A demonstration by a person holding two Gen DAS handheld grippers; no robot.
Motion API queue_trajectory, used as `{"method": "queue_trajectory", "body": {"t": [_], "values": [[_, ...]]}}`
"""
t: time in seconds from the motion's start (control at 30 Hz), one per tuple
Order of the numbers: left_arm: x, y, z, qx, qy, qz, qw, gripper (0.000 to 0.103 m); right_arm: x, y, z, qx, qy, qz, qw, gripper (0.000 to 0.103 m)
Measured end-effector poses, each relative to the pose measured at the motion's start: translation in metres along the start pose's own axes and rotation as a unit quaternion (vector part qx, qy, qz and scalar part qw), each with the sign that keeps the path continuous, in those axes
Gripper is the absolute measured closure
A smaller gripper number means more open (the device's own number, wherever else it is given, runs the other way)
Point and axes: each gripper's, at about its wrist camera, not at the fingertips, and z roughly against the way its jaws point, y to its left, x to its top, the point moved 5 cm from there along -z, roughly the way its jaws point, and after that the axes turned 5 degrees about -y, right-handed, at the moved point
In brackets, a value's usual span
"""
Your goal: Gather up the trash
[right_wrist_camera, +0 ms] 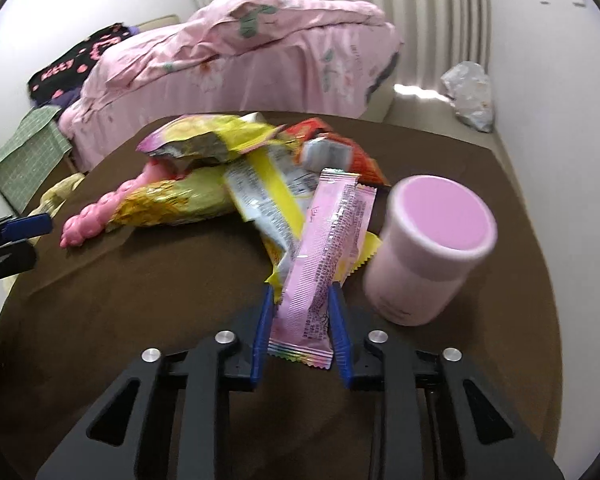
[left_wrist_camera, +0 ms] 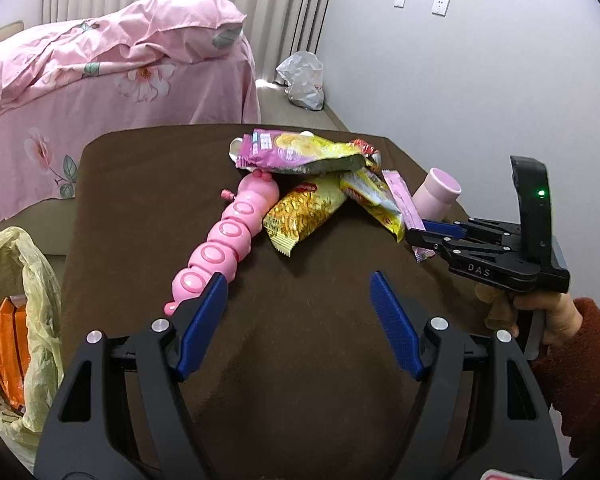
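Observation:
A pile of snack wrappers lies on the brown-covered table [left_wrist_camera: 300, 360]: a purple-yellow chip bag [left_wrist_camera: 296, 152], a yellow noodle packet [left_wrist_camera: 304, 212] and a yellow wrapper [left_wrist_camera: 374, 200]. My right gripper [right_wrist_camera: 300, 304] is shut on the near end of a long pink sachet [right_wrist_camera: 328, 240], which leans on the pile. In the left wrist view that gripper [left_wrist_camera: 420, 240] comes in from the right, held by a hand in a rust-coloured sleeve. My left gripper [left_wrist_camera: 298, 284] hangs open over bare cloth, its left finger beside the tail of a pink caterpillar toy [left_wrist_camera: 228, 236].
A pink cylindrical jar [right_wrist_camera: 432, 248] stands right of the sachet, close to my right gripper. A yellowish plastic bag [left_wrist_camera: 24, 280] holding an orange packet hangs off the table's left side. Beyond are a bed with a pink cover [left_wrist_camera: 100, 72] and a white plastic bag [left_wrist_camera: 302, 78] on the floor.

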Motion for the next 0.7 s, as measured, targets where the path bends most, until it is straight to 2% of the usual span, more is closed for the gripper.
{"method": "queue_trajectory", "body": {"t": [0.2,0.27,0.4,0.5,0.6,0.67,0.7], "values": [[-0.008,0.002,-0.006,-0.003,0.011,0.007,0.9999,0.033,-0.013,0.041,0.012,0.057,0.015,0.03,0.998,0.081],[-0.007,0.002,-0.007,-0.005,0.009,0.011,0.9999,0.033,-0.019,0.053,0.017,0.067,0.02,0.047,0.996,0.081],[0.014,-0.007,-0.01,-0.032,-0.003,0.006,0.9995,0.033,-0.028,0.063,0.029,0.058,0.022,0.064,0.996,0.081],[0.046,-0.028,-0.019,-0.065,-0.027,-0.045,0.9965,0.033,-0.035,0.054,0.046,0.039,0.01,0.057,0.998,0.081],[0.082,-0.052,-0.042,-0.085,-0.047,-0.122,0.9879,0.033,-0.041,0.035,0.068,0.011,-0.01,0.035,0.999,0.081],[0.1,-0.067,-0.07,-0.088,-0.034,-0.156,0.9832,0.033,-0.046,0.021,0.081,-0.009,-0.023,0.015,1.0,0.081],[0.106,-0.074,-0.089,-0.092,-0.013,-0.167,0.9816,0.033,-0.047,0.016,0.083,-0.016,-0.027,0.007,0.999,0.081]]}}
